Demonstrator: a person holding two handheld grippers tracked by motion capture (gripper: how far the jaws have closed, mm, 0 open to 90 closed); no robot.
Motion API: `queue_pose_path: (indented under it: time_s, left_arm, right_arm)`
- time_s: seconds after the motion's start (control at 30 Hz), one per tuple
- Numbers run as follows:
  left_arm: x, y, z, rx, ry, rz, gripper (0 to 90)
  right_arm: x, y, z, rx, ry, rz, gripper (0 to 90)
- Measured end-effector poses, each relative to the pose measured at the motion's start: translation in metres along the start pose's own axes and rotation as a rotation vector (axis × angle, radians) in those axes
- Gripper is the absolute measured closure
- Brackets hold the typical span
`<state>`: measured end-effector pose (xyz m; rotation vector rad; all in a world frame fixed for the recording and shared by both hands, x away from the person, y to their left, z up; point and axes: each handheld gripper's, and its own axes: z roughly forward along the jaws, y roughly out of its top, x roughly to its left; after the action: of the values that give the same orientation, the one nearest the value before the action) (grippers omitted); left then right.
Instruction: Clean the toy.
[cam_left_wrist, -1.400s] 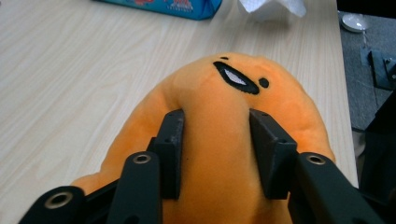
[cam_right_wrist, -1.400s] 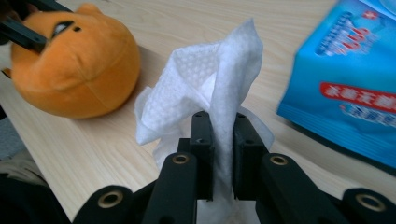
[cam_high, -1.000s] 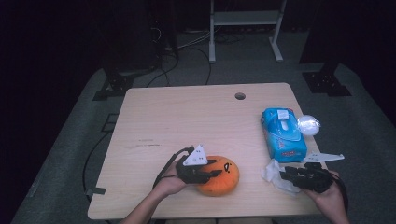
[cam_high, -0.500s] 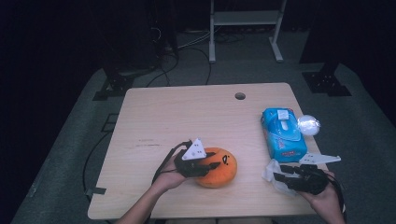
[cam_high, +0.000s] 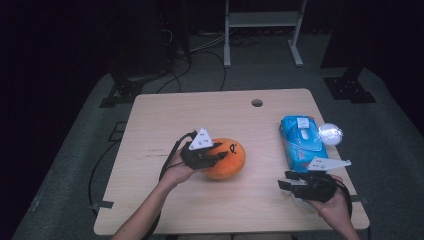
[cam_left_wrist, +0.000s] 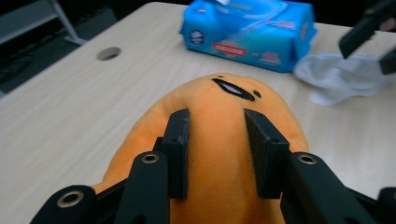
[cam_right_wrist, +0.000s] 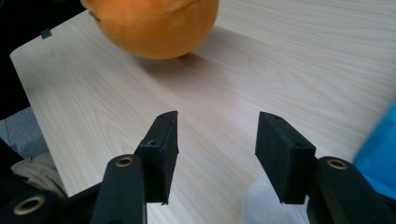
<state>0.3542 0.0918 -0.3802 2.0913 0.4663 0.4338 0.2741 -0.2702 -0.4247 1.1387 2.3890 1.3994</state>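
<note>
My left gripper (cam_high: 214, 154) is shut on an orange plush toy (cam_high: 229, 160) with a small black face, holding it just above the table's middle. In the left gripper view both pads (cam_left_wrist: 178, 140) press into the orange plush toy (cam_left_wrist: 233, 100). Near the front right edge, my right gripper (cam_high: 286, 186) has just been opening its jaws. In the right gripper view the right gripper (cam_right_wrist: 217, 121) stands open over bare wood with nothing between the pads. A crumpled white cloth (cam_left_wrist: 341, 77) lies on the table beneath it.
A blue pack of wipes (cam_high: 302, 142) lies at the right of the wooden table (cam_high: 165, 200), with a shiny silver ball (cam_high: 330, 133) beside it. A round cable hole (cam_high: 257, 103) is near the far edge. Dark floor, cables and a metal stand lie beyond.
The left gripper has carried the orange plush away from the front edge and upward. The right gripper has shifted left over the white cloth, and its jaws stand wider.
</note>
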Motion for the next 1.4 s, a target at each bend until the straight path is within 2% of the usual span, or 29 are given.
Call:
queue_pose_path:
  time_s: [0.13, 0.23, 0.37, 0.47, 0.67, 0.9, 0.93, 1.0, 1.13, 1.4]
  left_arm:
    - [0.013, -0.002, 0.001, 0.002, 0.034, -0.022, 63.6]
    - [0.019, -0.007, 0.006, 0.023, 0.052, -0.025, 63.6]
    - [0.027, -0.021, 0.015, 0.067, 0.049, -0.055, 63.4]
    - [0.030, -0.029, 0.017, 0.041, 0.038, -0.100, 62.9]
    - [0.030, -0.027, 0.015, 0.058, 0.030, -0.082, 57.7]
    - [0.029, -0.022, 0.006, 0.030, 0.024, -0.112, 40.8]
    - [0.028, -0.021, 0.003, 0.019, 0.023, -0.117, 40.8]
    - [0.027, -0.020, -0.004, 0.013, 0.026, -0.128, 34.9]
    - [0.026, -0.024, -0.013, -0.004, 0.032, -0.147, 30.9]
    - [0.026, -0.037, -0.032, 0.000, 0.063, -0.177, 25.1]
  right_arm:
    - [-0.001, 0.009, 0.018, 0.021, 0.007, -0.019, 46.5]
    - [-0.002, 0.016, 0.031, 0.034, 0.006, -0.032, 46.4]
    - [-0.006, 0.025, 0.044, 0.033, 0.005, -0.041, 45.6]
    - [-0.008, 0.029, 0.052, 0.028, 0.007, -0.042, 44.8]
    - [-0.012, 0.028, 0.064, 0.050, 0.016, -0.042, 42.2]
    - [-0.014, 0.025, 0.062, 0.039, 0.012, -0.037, 38.8]
    - [-0.014, 0.025, 0.062, 0.039, 0.012, -0.037, 38.8]
    - [-0.016, 0.024, 0.060, 0.034, 0.007, -0.036, 37.8]
    - [-0.017, 0.023, 0.057, 0.032, -0.004, -0.030, 37.2]
    - [-0.016, 0.023, 0.055, 0.035, -0.015, -0.036, 36.7]
